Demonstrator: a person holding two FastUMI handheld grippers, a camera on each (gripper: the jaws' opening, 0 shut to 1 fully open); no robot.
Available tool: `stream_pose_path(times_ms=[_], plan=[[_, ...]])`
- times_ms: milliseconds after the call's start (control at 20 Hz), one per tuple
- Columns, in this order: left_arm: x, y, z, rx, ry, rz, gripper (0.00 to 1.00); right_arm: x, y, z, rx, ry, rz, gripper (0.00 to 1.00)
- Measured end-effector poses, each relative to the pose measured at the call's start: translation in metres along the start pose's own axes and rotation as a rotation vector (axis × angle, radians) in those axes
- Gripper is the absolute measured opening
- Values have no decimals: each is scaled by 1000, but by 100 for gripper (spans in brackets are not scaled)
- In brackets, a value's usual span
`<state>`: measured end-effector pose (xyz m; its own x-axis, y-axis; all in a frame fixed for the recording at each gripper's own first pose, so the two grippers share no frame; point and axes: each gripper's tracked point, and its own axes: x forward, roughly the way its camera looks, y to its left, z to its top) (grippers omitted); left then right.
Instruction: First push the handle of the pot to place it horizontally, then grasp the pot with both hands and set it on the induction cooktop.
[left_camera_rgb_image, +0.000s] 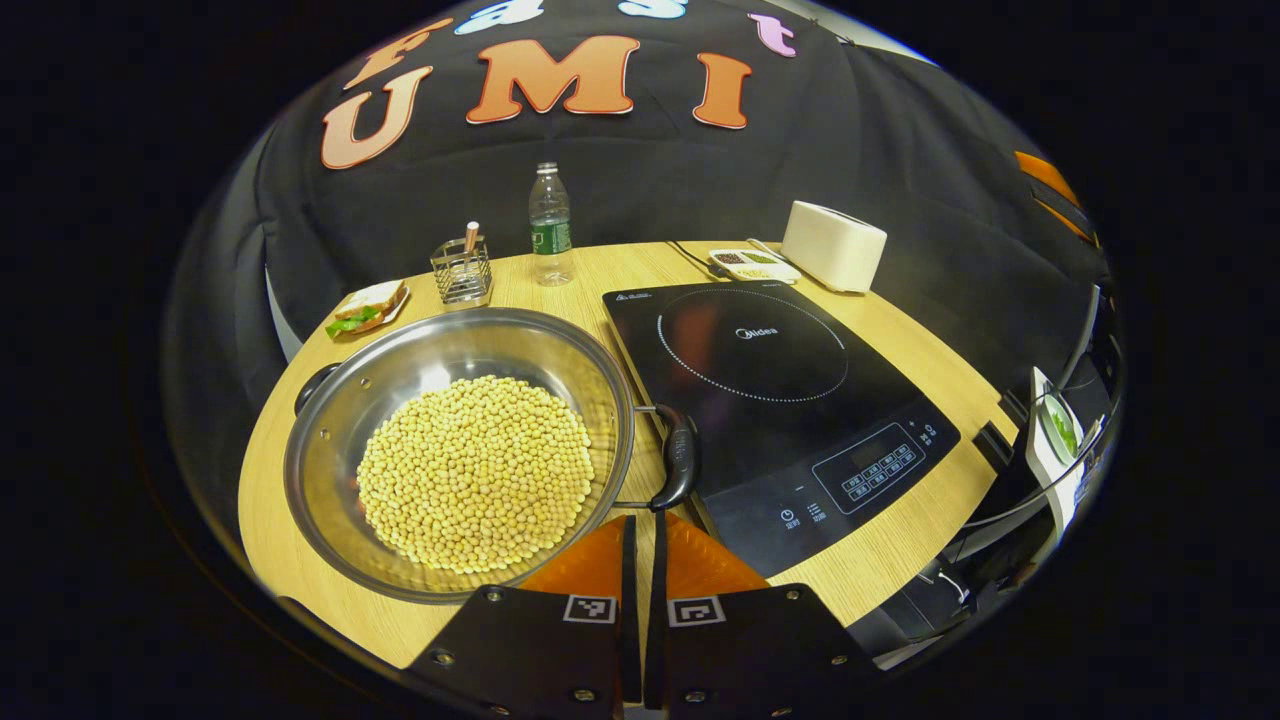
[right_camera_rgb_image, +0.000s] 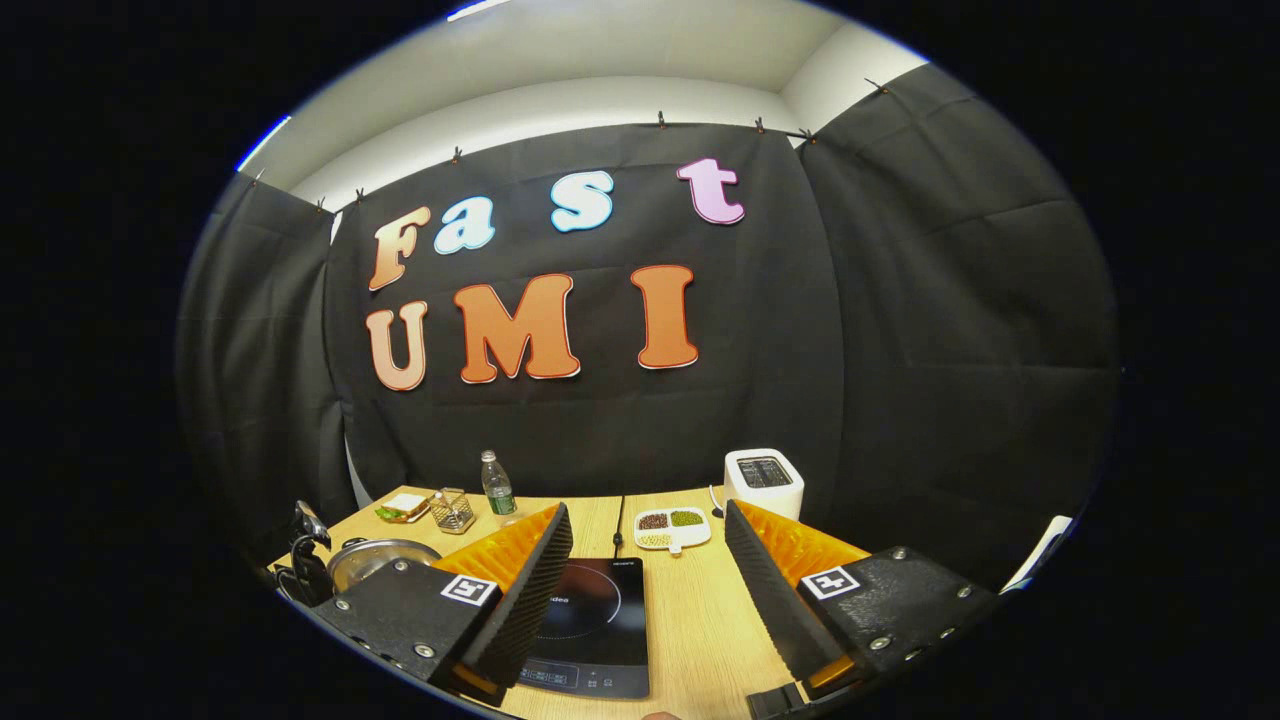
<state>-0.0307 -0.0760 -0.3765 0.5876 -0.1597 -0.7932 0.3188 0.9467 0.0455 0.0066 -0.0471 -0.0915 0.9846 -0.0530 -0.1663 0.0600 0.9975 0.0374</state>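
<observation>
The light wooden table carries everything. On its right half lies the flat black glass induction cooktop, bare on top. Just left of it, touching the table, sits the wide stainless-steel pot heaped with pale yellow soybeans; its black looped handle points toward the cooktop's edge, and a second black handle shows on the far side. At the back stand a white toaster, a clear plastic bottle, a wire holder and a sandwich plate.

The left gripper has its fingers nearly together, holding nothing, just before the pot's handle. The right gripper is spread wide, empty, raised above the cooktop.
</observation>
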Motion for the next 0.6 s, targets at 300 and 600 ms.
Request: stream_pose_path(times_ms=[300, 600], plan=[[11, 0, 7, 4, 0, -1, 4, 4, -11, -6, 2, 14, -20, 95], [21, 1, 15, -2, 2, -8, 3, 11, -20, -11, 11, 25, -36, 95]])
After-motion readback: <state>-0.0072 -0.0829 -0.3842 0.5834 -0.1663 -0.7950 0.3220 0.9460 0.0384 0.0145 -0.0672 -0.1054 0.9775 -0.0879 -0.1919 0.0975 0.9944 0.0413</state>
